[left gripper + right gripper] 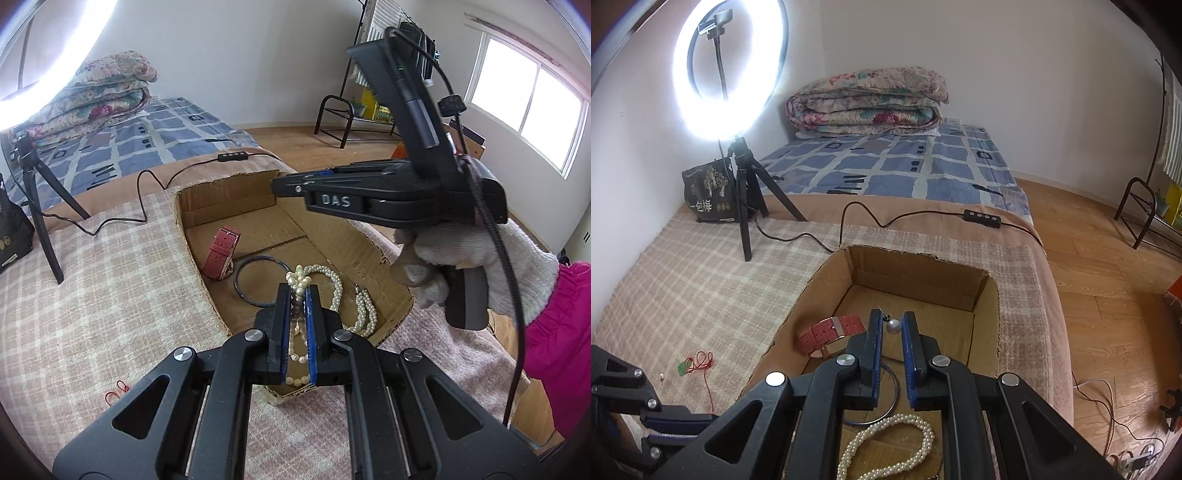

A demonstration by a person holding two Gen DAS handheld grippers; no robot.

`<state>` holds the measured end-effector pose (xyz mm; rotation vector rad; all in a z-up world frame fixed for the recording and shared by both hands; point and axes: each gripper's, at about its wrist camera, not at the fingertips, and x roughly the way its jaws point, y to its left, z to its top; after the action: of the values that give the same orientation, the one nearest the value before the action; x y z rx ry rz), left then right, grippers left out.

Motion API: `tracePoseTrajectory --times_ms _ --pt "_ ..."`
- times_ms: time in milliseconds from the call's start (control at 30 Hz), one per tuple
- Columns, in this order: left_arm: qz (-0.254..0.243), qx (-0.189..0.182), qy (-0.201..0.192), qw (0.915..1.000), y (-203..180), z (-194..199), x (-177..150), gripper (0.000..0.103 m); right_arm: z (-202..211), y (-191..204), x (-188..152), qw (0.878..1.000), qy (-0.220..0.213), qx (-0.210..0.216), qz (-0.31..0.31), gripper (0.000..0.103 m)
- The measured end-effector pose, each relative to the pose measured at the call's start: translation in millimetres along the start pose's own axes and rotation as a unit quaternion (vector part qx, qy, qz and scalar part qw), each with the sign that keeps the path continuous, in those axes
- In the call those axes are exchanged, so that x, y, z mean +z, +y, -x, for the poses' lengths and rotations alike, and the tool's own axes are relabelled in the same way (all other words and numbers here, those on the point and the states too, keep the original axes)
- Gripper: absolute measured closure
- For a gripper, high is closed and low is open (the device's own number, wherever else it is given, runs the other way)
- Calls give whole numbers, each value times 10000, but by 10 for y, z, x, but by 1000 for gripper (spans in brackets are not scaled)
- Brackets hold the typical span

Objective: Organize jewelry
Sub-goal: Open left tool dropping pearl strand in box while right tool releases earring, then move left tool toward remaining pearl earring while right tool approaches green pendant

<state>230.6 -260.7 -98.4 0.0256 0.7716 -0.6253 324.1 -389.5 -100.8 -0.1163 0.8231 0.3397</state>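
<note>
Pearls (pixel 295 321) hang clamped in the left gripper (pixel 297 291) over the cardboard box (pixel 369 254); right gripper (pixel 891 325) pinches a pearl earring (pixel 893 326), red watch (pixel 827 334) to its left

Your right gripper (pixel 891 326) pinches a pearl earring (pixel 893 326) above the open cardboard box (pixel 923 275), where a pink watch (pixel 827 334), a dark bangle (pixel 892 387) and a pearl necklace (pixel 886 439) lie.

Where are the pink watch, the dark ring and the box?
pink watch (pixel 221 254), left wrist view, on its strap.
dark ring (pixel 240 286), left wrist view, left edge.
box (pixel 912 275), right wrist view, far inner wall.
</note>
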Motion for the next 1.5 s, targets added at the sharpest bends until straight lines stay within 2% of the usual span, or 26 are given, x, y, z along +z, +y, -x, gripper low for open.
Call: tracePoseTrajectory --times_ms 233,300,400,433,467,500,533,567,600,667,800,1100,1500 --pt "-83 -45 -35 9999 -48 4 3 98 -77 12 0 10000 59 -17 -49 93" --pt "-99 -55 -62 9999 -56 16 7 98 -75 10 4 10000 50 5 -87 80" --pt "-178 -52 -86 9998 -94 36 11 98 -51 14 16 9999 -14 14 -130 75" --pt "-205 -38 -91 9997 -107 43 10 94 -44 17 16 9999 -24 11 -138 73" --pt "-222 -42 -97 9997 -116 48 9 80 -31 22 17 9999 -49 -7 -138 66" --pt "-237 -45 -129 9996 -130 64 7 58 -15 27 17 9999 -84 -23 -135 55" --pt "-237 -27 -171 9996 -133 81 2 48 1 32 20 9998 -123 -36 -140 49" --pt "-222 5 -246 9995 -135 110 -3 36 24 36 22 9997 -177 -62 -158 35" --pt "-212 14 -286 9994 -135 126 -5 35 46 43 30 9995 -230 -116 -186 24" --pt "-206 36 -285 9994 -132 150 1 35 83 41 39 9989 -312 -252 -245 12" --pt "-167 88 -273 9994 -115 197 7 35 148 61 60 9982 -356 -403 -278 3" --pt "-150 137 -360 9991 -112 443 -10 35 402 195 93 9971 -427 -591 -210 0" --pt "-239 232 -549 9979 -49 1099 -88 35 919 446 70 9934 -710 -819 -363 0"
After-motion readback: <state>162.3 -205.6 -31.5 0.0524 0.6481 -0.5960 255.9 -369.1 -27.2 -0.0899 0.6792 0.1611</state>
